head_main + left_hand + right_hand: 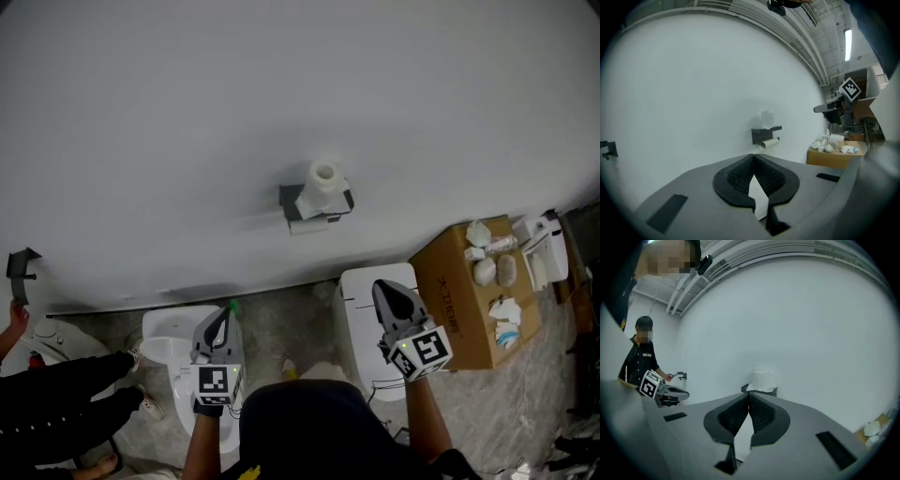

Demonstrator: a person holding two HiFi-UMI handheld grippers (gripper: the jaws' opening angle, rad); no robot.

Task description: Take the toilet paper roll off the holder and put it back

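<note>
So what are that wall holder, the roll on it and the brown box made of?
Holder: dark grey, matte, sharp-edged; plastic or painted metal, hard to tell.
Roll: soft white paper, hollow core showing on top.
Box: brown cardboard, dull, with print on its side.

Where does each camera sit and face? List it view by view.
Head view: on the person's head, looking steeply down at the white wall; both forearms, left gripper and right gripper show.
Left gripper view: on the left gripper, facing the white toilet paper roll on its dark grey wall holder; own shut jaws.
Right gripper view: on the right gripper, same target; own shut jaws.
Shared: all show roll and holder.
</note>
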